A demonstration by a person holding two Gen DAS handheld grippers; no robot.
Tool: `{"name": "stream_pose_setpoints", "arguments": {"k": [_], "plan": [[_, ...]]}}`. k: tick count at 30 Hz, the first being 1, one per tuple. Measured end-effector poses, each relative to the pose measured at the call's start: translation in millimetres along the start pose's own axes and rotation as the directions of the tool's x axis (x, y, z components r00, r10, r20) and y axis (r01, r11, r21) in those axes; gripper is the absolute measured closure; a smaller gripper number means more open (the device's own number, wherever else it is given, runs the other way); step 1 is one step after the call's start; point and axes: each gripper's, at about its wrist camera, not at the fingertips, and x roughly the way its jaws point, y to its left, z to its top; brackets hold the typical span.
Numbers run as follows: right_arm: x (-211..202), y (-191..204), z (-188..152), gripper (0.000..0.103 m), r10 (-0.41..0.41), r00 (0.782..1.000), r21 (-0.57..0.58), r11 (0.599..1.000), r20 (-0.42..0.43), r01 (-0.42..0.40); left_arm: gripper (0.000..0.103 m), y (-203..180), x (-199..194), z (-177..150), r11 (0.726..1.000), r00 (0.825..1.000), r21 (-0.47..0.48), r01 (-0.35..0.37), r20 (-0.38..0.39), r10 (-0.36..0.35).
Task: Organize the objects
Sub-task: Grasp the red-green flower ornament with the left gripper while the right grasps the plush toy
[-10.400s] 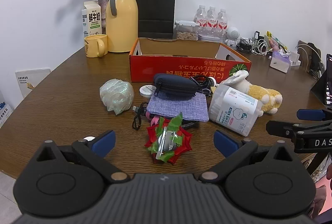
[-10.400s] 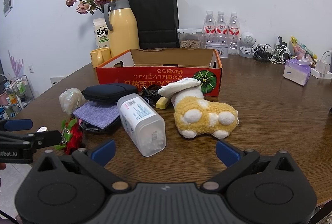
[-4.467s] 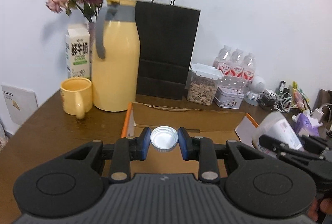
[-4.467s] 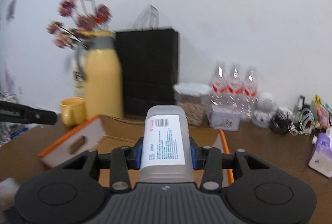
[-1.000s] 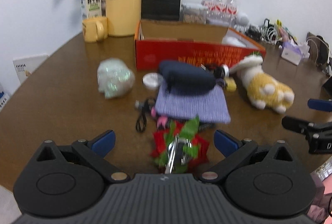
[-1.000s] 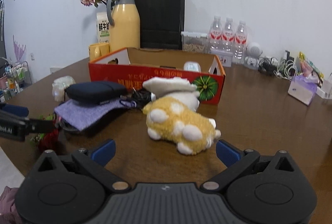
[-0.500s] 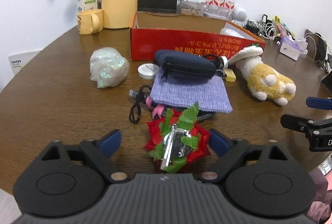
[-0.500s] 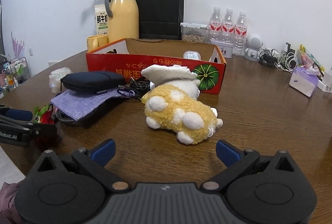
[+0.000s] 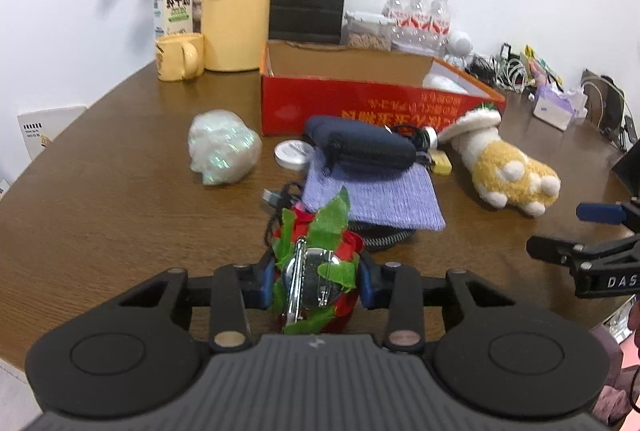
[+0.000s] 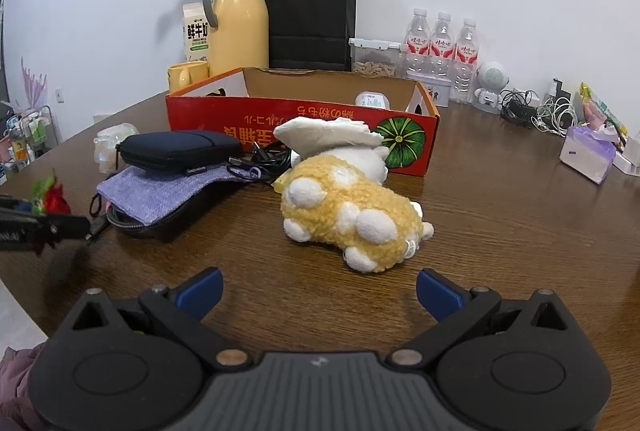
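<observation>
**Left gripper closing on the red flower clip**

At the near edge of the bench [image 9: 100, 199], the left gripper [image 9: 313, 281] is closing its jaws around the red flower clip [image 9: 316, 271], the blue pads touching its sides. The right gripper [image 10: 318, 291] hangs wide and empty before the plush toy [image 10: 352, 211], which lies beside the red box [image 10: 304, 123].

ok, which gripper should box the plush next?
Right, probably. The right gripper is open with the yellow plush just ahead. The left gripper is closing around the red flower clip.
</observation>
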Motion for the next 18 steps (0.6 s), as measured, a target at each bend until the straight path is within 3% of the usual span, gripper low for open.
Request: {"name": "stream_pose_setpoints", "arguments": {"k": [8,18], "plan": [[3,0,2,0.0,-0.013,1.0,0.01,1.0,-0.002,0.013,0.065,11,-5,8,0.999,0.999,-0.027,-0.032,0.031,0.033],[19,-3,16,0.0,-0.056,0.998,0.088,0.995,0.02,0.054,0.065,17,1,16,0.999,0.999,-0.045,-0.021,0.046,0.023]]}}
